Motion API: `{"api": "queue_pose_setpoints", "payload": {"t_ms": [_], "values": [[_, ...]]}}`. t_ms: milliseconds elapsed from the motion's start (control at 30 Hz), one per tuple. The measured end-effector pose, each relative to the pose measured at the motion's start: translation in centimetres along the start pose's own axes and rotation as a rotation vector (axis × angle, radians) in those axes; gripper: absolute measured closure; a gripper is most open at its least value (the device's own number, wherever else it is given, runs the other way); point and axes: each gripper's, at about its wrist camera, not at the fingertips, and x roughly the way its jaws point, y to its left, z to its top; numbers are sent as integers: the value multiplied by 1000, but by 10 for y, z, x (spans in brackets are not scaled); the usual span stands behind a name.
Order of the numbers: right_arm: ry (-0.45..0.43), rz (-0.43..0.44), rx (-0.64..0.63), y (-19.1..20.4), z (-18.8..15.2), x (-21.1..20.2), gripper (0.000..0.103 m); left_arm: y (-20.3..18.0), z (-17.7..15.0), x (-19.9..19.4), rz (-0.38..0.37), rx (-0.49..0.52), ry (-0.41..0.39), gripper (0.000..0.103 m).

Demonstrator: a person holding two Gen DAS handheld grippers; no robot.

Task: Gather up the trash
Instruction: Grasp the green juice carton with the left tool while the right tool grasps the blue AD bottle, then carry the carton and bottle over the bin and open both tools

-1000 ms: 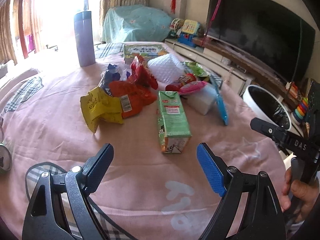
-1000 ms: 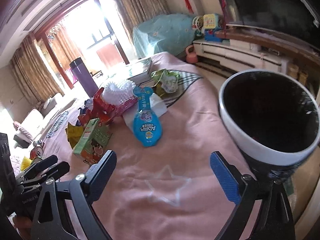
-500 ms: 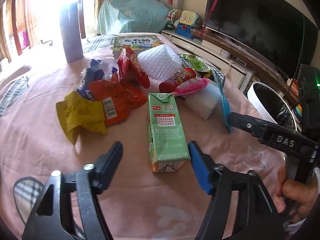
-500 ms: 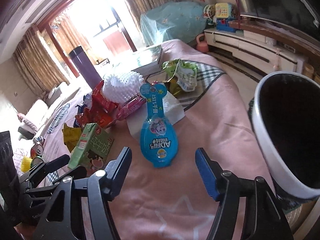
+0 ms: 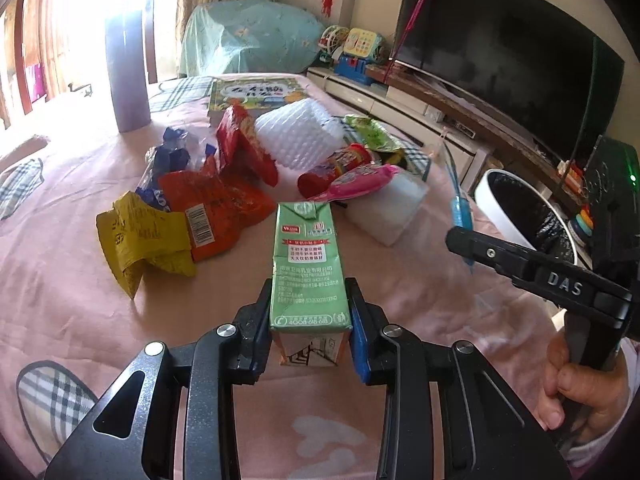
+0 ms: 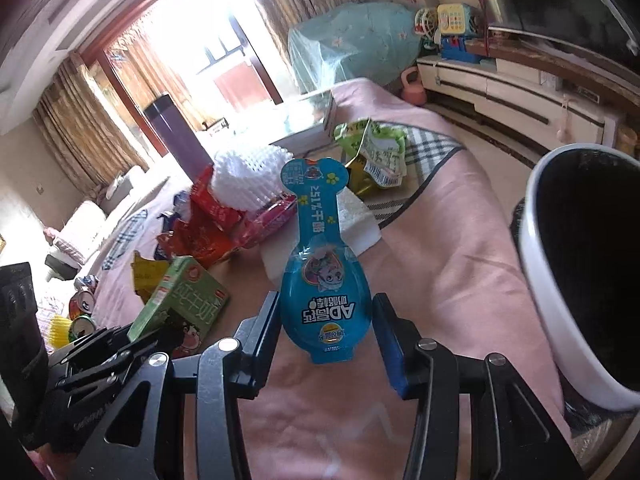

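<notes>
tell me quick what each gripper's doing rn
left gripper: shut on the green milk carton
right gripper: open around the blue snack packet

The green milk carton (image 5: 306,264) carries a phone number, 4008-618-618, along its lower edge, above it a red panel and lines of Chinese print too small to make out. The right hand-held gripper (image 5: 560,284) shows raised letters "DAS" on its black body. The blue blister pack (image 6: 322,280), seen upside down, bears "AD" in large white letters beside Chinese characters, and "≥51%" on its narrow neck. A barcode sits on the orange wrapper (image 5: 208,208), its digits unreadable. The picture book (image 5: 256,94) has large Chinese title characters, blurred
</notes>
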Motion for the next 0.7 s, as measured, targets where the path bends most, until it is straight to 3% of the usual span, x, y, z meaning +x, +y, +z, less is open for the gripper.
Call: {"api": "queue_pose_setpoints", "payload": {"t_ms": [700], "values": [[-118,-91,93,-56,-29,-99,57,-94,3,-24,-126,152,-67,72]]}}
